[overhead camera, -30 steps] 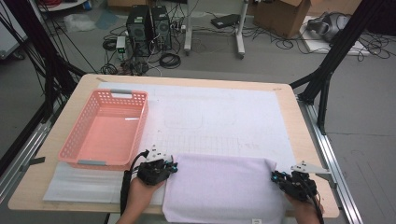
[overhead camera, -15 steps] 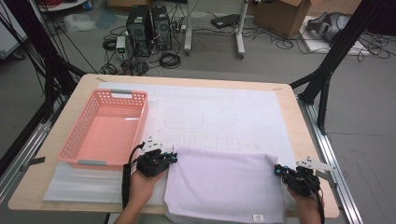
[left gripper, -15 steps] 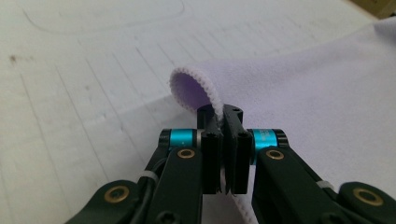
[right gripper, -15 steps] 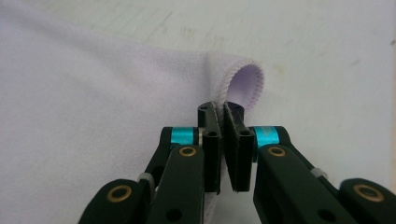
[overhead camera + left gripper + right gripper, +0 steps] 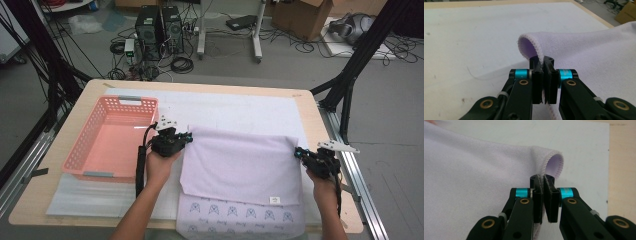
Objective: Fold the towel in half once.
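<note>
Jaws of both the left gripper (image 5: 189, 136) and right gripper (image 5: 298, 152) pinch the towel's (image 5: 242, 167) corners, folding it over at the table's (image 5: 215, 89) near edge; fold looks half made, laying down remains.

Lab, computer towers (image 5: 160, 22), floor cables (image 5: 182, 64)

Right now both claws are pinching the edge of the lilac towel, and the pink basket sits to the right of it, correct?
Not quite. The left claw and right claw are each shut on the lilac towel edge, but the high view shows the pink basket to the left of the towel, beside the left claw.
</note>
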A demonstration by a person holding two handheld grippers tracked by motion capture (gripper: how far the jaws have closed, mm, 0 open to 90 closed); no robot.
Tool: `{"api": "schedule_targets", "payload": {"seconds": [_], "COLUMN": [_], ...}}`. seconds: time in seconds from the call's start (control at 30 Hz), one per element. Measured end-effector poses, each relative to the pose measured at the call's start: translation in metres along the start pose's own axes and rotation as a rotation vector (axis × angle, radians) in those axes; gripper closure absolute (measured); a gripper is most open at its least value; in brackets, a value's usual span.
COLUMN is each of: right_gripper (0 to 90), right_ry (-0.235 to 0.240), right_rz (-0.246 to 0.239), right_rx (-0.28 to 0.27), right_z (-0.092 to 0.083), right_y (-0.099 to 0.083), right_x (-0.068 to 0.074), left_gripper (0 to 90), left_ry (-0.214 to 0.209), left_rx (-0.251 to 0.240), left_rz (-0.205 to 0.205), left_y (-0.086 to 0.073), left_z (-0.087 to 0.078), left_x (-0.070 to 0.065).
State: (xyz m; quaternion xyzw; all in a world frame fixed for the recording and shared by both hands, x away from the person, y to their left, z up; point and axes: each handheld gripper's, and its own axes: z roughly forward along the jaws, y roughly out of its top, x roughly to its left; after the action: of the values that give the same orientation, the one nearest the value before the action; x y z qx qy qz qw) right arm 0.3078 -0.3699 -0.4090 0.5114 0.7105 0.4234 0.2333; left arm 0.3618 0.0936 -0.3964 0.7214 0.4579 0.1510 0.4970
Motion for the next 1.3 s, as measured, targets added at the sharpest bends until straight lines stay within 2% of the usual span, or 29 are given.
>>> {"api": "schedule_targets", "payload": {"seconds": [0.2, 0.27, 0.3, 0.47, 0.53, 0.6, 0.7, 0.83, 0.9, 1.07, 1.1, 1.13, 1.2, 1.23, 1.3], "right_gripper": [86.1, 86.1, 86.1, 86.1, 86.1, 86.1, 86.1, 86.0, 86.1, 85.7, 84.1, 80.1, 69.3, 68.8, 67.8], "right_ry": [-0.032, -0.045, -0.048, -0.056, -0.058, -0.063, -0.074, -0.084, -0.082, -0.085, -0.087, -0.083, -0.088, -0.081, -0.072], "right_rz": [-0.012, -0.030, -0.032, -0.038, -0.039, -0.040, -0.029, 0.006, 0.026, 0.014, 0.009, 0.020, 0.037, 0.048, 0.034], "right_rx": [-0.004, 0.006, 0.006, 0.003, -0.006, -0.004, -0.005, -0.001, 0.000, -0.003, 0.002, 0.014, 0.026, 0.024, 0.016], "right_z": [0.021, 0.028, 0.030, 0.044, 0.049, 0.054, 0.061, 0.068, 0.072, 0.077, 0.078, 0.080, 0.080, 0.079, 0.075], "right_y": [0.022, 0.028, 0.031, 0.046, 0.051, 0.057, 0.064, 0.067, 0.065, 0.064, 0.064, 0.063, 0.062, 0.062, 0.063], "right_x": [-0.005, -0.005, -0.006, -0.007, -0.006, -0.006, -0.007, -0.011, -0.013, -0.014, -0.014, -0.015, -0.016, -0.017, -0.017], "left_gripper": [86.2, 86.2, 86.2, 86.2, 86.2, 86.2, 86.2, 86.2, 86.2, 86.0, 84.6, 78.7, 58.9, 53.4, 51.2], "left_ry": [0.019, 0.031, 0.040, 0.067, 0.077, 0.088, 0.094, 0.084, 0.079, 0.074, 0.073, 0.073, 0.064, 0.065, 0.061], "left_rx": [-0.022, -0.008, -0.018, -0.010, -0.014, -0.042, -0.035, -0.044, -0.049, -0.052, -0.052, -0.049, -0.035, -0.031, -0.013], "left_rz": [-0.053, -0.045, -0.049, -0.068, -0.068, -0.071, -0.071, -0.061, -0.073, -0.052, -0.044, -0.054, -0.094, -0.095, -0.072], "left_y": [0.010, 0.014, 0.015, 0.022, 0.025, 0.026, 0.029, 0.033, 0.032, 0.030, 0.029, 0.029, 0.029, 0.029, 0.029], "left_z": [0.018, 0.023, 0.025, 0.032, 0.035, 0.037, 0.041, 0.046, 0.048, 0.051, 0.051, 0.051, 0.051, 0.051, 0.049], "left_x": [0.015, 0.018, 0.020, 0.030, 0.034, 0.036, 0.039, 0.040, 0.041, 0.044, 0.043, 0.042, 0.043, 0.042, 0.039]}}
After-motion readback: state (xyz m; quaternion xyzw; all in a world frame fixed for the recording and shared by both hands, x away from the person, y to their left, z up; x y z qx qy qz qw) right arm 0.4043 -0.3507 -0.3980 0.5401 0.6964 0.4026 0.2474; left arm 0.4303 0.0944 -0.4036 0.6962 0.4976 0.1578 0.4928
